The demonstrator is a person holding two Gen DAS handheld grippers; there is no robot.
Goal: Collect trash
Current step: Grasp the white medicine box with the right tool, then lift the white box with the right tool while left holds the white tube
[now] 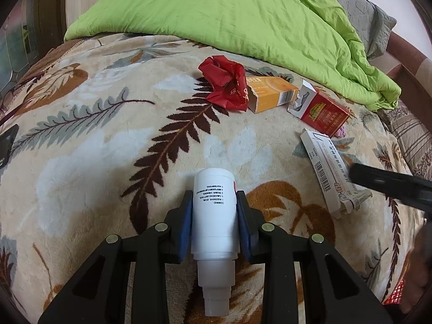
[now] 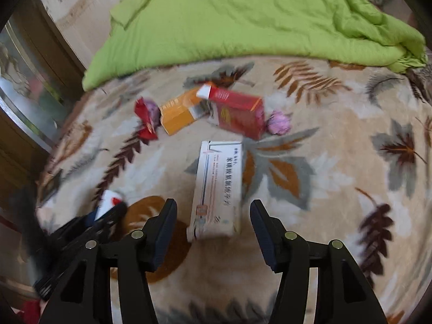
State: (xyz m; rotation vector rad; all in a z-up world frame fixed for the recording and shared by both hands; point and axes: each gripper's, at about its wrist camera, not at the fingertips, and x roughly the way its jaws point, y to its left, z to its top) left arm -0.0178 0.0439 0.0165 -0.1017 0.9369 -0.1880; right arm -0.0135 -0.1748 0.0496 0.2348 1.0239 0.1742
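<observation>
My left gripper (image 1: 214, 197) is shut on a white plastic bottle (image 1: 213, 216), held over the leaf-patterned blanket (image 1: 94, 148). My right gripper (image 2: 213, 208) is open, its jaws on either side of the near end of a white medicine box (image 2: 218, 186), slightly above it. That box also shows in the left wrist view (image 1: 328, 167). Further off lie a crumpled red wrapper (image 1: 226, 83), an orange box (image 1: 270, 93), a red cigarette pack (image 1: 321, 110) and a pink crumpled ball (image 2: 279, 122). The right wrist view is blurred.
A green quilt (image 1: 243, 19) is heaped along the far side of the bed. A dark phone-like object (image 1: 6, 145) lies at the blanket's left edge. Wooden furniture (image 2: 24, 86) stands to the left of the bed.
</observation>
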